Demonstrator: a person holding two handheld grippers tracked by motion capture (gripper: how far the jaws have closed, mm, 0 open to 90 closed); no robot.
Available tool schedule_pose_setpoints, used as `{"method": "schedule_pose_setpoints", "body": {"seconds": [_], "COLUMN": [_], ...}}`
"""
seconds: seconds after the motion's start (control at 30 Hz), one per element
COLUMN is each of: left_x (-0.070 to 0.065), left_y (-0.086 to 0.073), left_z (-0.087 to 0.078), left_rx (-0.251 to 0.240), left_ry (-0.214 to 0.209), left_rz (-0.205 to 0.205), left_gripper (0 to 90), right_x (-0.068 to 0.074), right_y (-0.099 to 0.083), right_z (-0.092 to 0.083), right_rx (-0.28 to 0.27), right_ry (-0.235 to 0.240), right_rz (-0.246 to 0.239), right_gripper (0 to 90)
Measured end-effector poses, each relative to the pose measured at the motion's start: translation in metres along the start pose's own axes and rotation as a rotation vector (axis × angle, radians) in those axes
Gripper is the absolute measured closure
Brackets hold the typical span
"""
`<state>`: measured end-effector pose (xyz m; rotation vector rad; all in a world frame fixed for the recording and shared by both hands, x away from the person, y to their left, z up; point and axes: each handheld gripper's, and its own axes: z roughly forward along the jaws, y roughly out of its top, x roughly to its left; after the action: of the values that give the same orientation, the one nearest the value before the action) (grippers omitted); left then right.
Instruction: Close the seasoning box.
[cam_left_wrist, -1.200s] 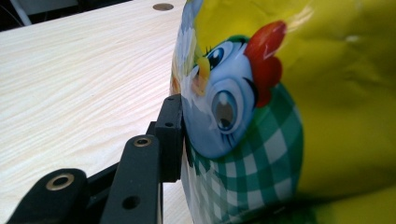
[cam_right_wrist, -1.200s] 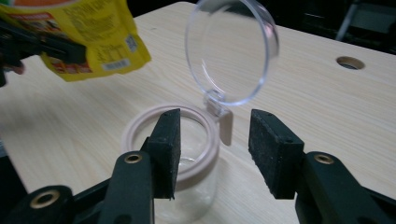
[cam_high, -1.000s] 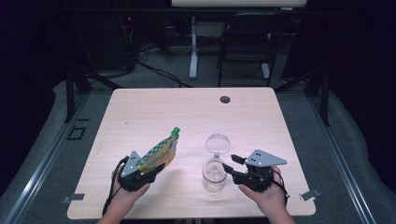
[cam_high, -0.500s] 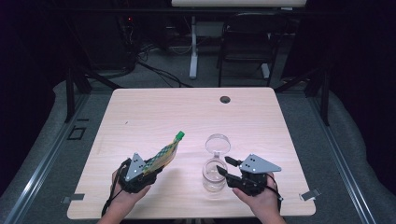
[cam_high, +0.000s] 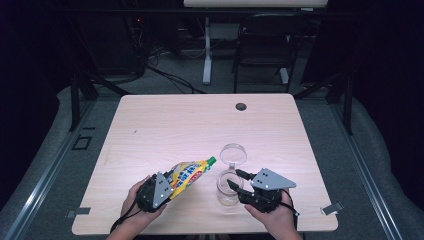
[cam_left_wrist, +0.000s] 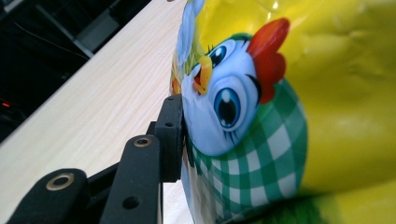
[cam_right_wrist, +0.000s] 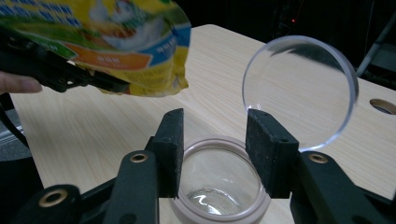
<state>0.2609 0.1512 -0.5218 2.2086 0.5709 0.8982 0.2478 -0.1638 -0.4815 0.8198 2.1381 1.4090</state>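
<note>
Left gripper (cam_high: 172, 184) clamped on snack pouch (cam_high: 190, 173), swung rightward, green tip now near glass jar (cam_high: 229, 188). Right gripper (cam_high: 238, 180) just closing around jar, grip uncertain; hinged lid (cam_high: 233, 154) open. Pouring looks next.

Left tongs (cam_left_wrist: 187, 140) – far jaw hidden behind pouch (cam_left_wrist: 280, 116); pouch cut by frame edges. Jar (cam_right_wrist: 219, 186) base cropped – contents unclear.

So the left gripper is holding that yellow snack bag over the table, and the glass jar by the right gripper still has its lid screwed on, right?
Not quite. The left gripper does hold the yellow bag, but the jar is open: the right gripper view looks straight down into its mouth. Its clear lid lies on the table just behind it, as the high view shows.
</note>
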Motion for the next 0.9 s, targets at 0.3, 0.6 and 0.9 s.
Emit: {"method": "schedule_pose_setpoints", "body": {"seconds": [0.3,0.6,0.9], "left_x": [-0.007,-0.0081,-0.0105], "left_y": [0.0033,0.005,0.0056], "left_z": [0.0011,0.0039,0.0052], "left_rx": [0.022,0.04,0.05], "left_ry": [0.043,0.08,0.102], "left_rz": [0.071,0.118,0.151], "left_gripper": [62.8,62.9,63.0], "right_x": [0.0043,0.0045,0.0084], "right_y": [0.0033,0.0043,0.0051], "right_z": [-0.0016,-0.0043,-0.0047], "right_rx": [-0.017,-0.01,-0.009], "right_ry": [0.01,0.012,0.008], "right_rz": [-0.01,-0.027,-0.062], "right_gripper": [56.9,62.4,65.6]}}
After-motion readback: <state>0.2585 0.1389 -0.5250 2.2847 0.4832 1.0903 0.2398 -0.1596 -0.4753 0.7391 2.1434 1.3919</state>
